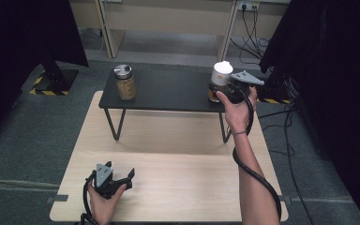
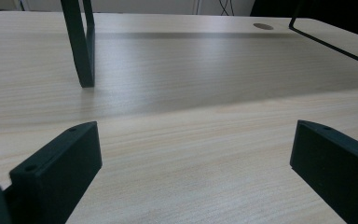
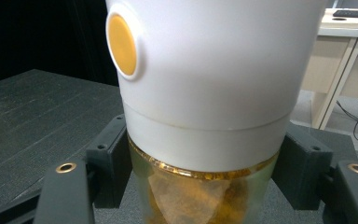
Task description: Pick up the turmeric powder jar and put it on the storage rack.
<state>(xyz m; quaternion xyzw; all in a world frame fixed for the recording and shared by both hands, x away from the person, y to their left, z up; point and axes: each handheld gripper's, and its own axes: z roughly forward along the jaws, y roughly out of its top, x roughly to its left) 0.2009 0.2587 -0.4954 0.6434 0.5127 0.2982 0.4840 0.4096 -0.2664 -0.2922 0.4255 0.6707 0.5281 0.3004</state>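
The right gripper (image 1: 225,91) is clamped on a jar (image 1: 220,82) with a tall white lid (image 3: 209,74), which stands at the right end of the small black shelf (image 1: 164,91) on the wooden table (image 1: 168,178). Its jaws press the clear glass just under the lid, a sensible hold, since the white cap looks smooth and could twist or slip. Glass with brownish contents is probably fairly heavy and breakable, so it wants a firm, level grip. The left gripper (image 1: 122,180) rests low on the table near the front edge, jaws wide apart with nothing between them. The jar's base is cut off in the right gripper view, and what fills it is hard to make out. A second jar (image 1: 124,82) stands at the shelf's left end
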